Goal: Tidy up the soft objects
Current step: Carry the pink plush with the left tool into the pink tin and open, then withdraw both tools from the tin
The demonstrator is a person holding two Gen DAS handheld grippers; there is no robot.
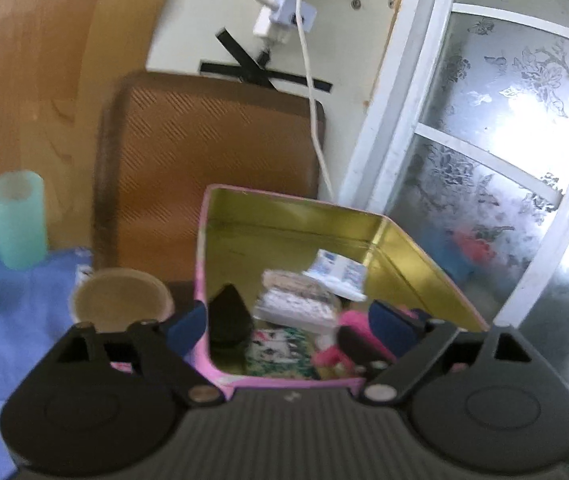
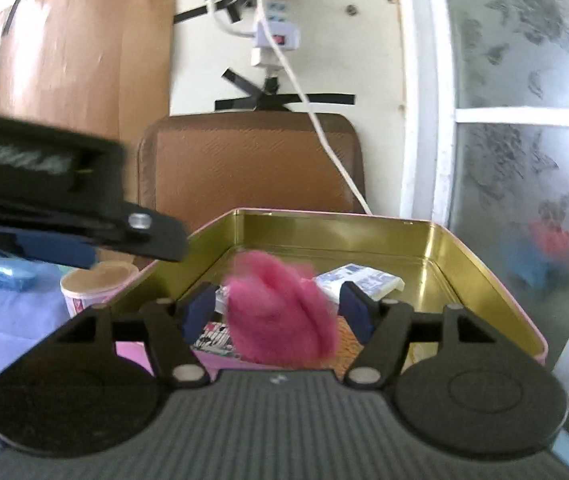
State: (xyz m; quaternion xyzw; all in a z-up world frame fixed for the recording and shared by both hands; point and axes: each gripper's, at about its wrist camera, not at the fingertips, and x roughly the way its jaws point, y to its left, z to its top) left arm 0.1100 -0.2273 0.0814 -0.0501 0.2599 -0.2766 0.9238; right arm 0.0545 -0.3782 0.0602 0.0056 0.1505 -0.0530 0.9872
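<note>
A tin with pink outside and gold inside [image 1: 296, 200] [image 2: 324, 216] stands open on the table. It holds a white and blue packet [image 1: 336, 270] [image 2: 364, 280], patterned packets [image 1: 292, 304] and a dark object [image 1: 228, 320]. My left gripper [image 1: 288, 326] hangs open over the tin's near end, nothing between its pads. A pink fluffy object [image 2: 280, 308] [image 1: 352, 336], blurred, sits between my right gripper's [image 2: 276, 310] pads over the tin, with a gap on each side. One of the left gripper's fingers [image 2: 156, 236] reaches in from the left.
A blue cloth [image 1: 24, 320] covers the table. On it stand a teal mug [image 1: 16, 220], a paper cup [image 1: 120, 300] [image 2: 96, 280] beside the tin and a blue case [image 2: 4, 274]. A brown chair back [image 1: 204, 140] stands behind; a white cable [image 1: 312, 120] hangs over it. A frosted window [image 1: 504, 140] is right.
</note>
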